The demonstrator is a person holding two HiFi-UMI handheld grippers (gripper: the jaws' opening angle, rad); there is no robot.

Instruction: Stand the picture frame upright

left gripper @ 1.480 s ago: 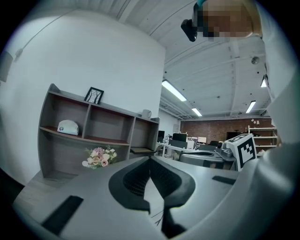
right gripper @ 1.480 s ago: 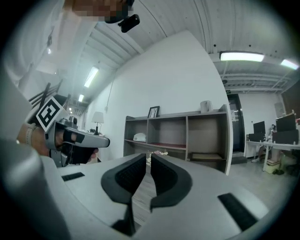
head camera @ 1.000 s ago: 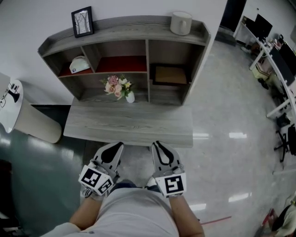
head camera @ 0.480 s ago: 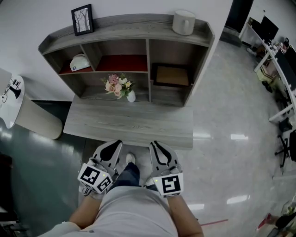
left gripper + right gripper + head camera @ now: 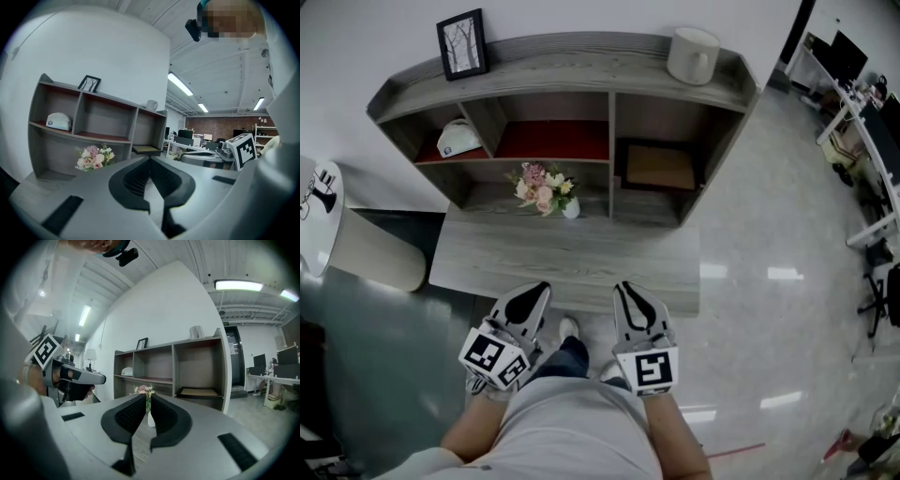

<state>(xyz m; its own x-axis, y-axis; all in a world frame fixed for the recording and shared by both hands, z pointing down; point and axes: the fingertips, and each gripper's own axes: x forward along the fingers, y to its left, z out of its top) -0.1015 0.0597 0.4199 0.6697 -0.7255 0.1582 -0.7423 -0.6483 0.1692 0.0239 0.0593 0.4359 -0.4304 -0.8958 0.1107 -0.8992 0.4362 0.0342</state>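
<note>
A grey wooden surface (image 5: 562,255) is seen from above, with an open shelf unit (image 5: 581,58) set along its back edge against a white wall. On the top board of the unit, at the left end, a black-framed picture (image 5: 461,44) is stood upright against the wall. At the right end of the same board a white mug (image 5: 694,54) is placed.

In the lower right compartment a flat, dark-edged brown panel (image 5: 660,167) is laid on its back. It looks like a picture frame lying down, though this cannot be confirmed. A white rounded cap (image 5: 457,138) is kept in the upper left compartment, and a red lining (image 5: 553,141) is seen in the compartment beside it. A small white vase of pink and cream flowers (image 5: 546,186) is stood on the surface under the shelves, left of the centre divider.

Both grippers are held low at the near edge of the surface, side by side and well apart from everything on the shelves. The jaws of the left gripper (image 5: 541,287) are pressed together, with nothing between them. The jaws of the right gripper (image 5: 623,285) are all but closed (only a thin slit is left), and nothing is held. The distant vase is merely seen through the slit.
</note>
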